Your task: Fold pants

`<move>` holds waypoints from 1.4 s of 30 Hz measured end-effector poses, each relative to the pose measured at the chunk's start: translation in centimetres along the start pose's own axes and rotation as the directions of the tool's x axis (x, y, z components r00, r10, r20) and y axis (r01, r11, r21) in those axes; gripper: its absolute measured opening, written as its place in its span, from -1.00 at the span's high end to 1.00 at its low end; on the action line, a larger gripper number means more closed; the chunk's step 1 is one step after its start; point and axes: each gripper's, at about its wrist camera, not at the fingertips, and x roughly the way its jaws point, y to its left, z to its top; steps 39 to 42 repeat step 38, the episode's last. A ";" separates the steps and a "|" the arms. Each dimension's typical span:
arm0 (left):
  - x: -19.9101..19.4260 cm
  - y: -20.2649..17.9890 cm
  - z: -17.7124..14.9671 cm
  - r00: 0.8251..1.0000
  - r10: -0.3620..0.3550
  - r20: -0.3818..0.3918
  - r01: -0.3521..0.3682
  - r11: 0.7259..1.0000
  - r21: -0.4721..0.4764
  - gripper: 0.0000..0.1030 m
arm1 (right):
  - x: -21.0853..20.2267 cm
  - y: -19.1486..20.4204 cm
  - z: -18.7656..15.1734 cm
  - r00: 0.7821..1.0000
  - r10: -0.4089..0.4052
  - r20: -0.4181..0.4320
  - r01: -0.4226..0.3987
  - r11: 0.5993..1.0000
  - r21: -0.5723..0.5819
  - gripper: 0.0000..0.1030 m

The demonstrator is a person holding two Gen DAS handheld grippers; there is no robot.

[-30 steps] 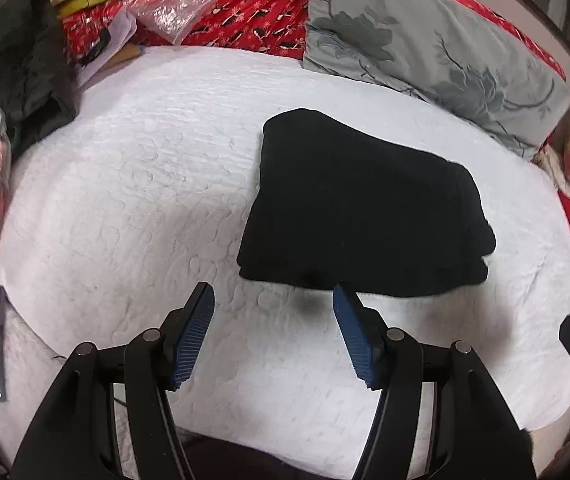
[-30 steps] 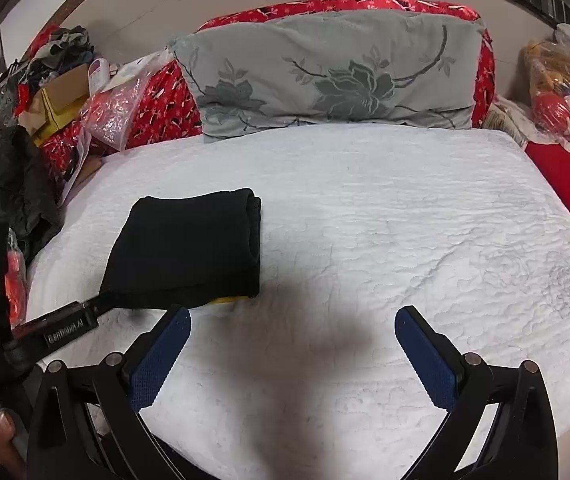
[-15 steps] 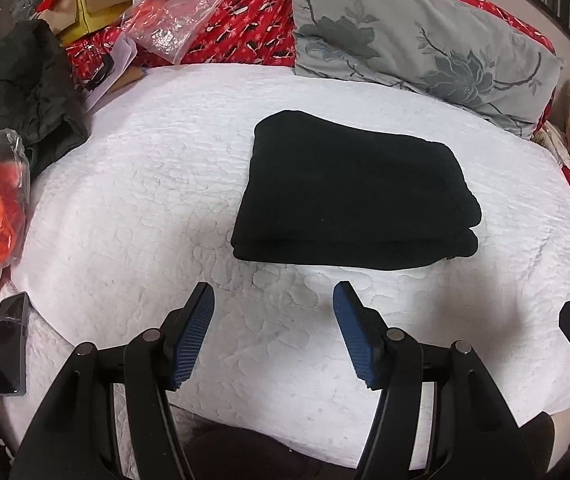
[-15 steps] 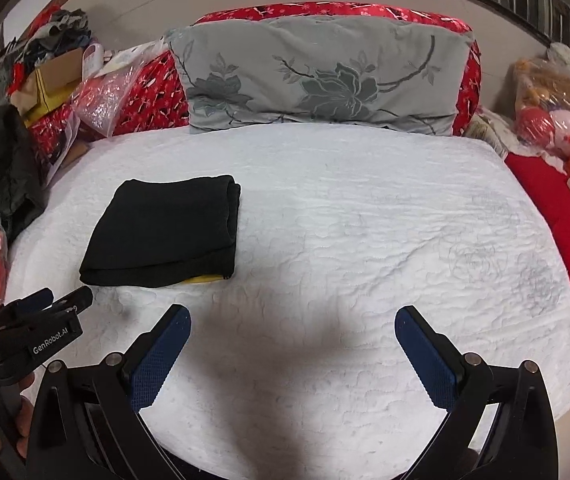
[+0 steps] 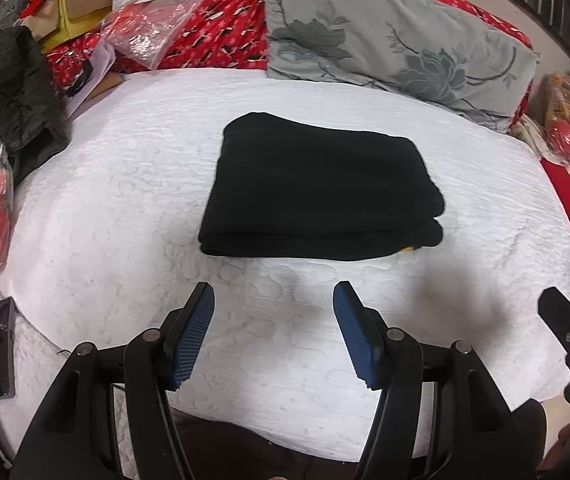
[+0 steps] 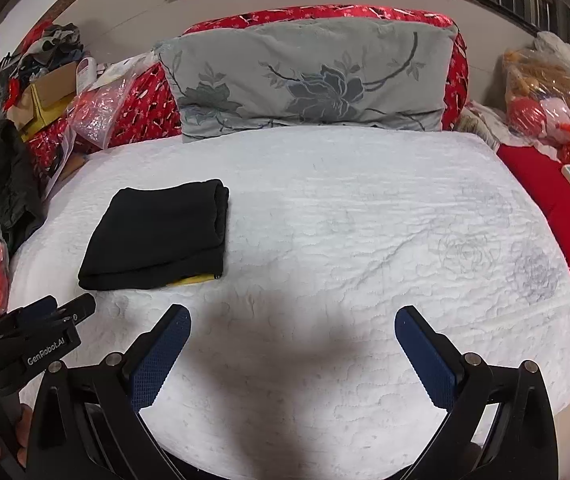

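Black pants (image 5: 321,188) folded compact, lying left of centre on bed (image 6: 365,240). Left hand-held gripper (image 5: 273,334) half open, empty; right hand-held gripper (image 6: 293,354) wide open, empty. Yellow scrap protruding at near edge; recommend tucking, leaving stack undisturbed.

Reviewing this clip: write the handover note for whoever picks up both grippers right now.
Left gripper: jaws open, empty, held over the white bedspread short of the pants.
Right gripper: jaws open wide, empty, over bare bedspread to the right of the pants.
Black pants: folded into a compact stacked rectangle, lying flat on the bedspread in front of the grey pillow; a bit of yellow peeks out at the near edge.
Done: folding looks complete.
Left: probably nothing, perhaps tuck in the yellow bit.
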 end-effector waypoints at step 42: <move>-1.1 -2.6 0.5 0.985 -0.170 -0.017 0.171 0.982 0.081 -0.19 | 1.1 -2.5 -0.4 0.998 -0.033 -0.051 0.036 0.997 0.072 -1.00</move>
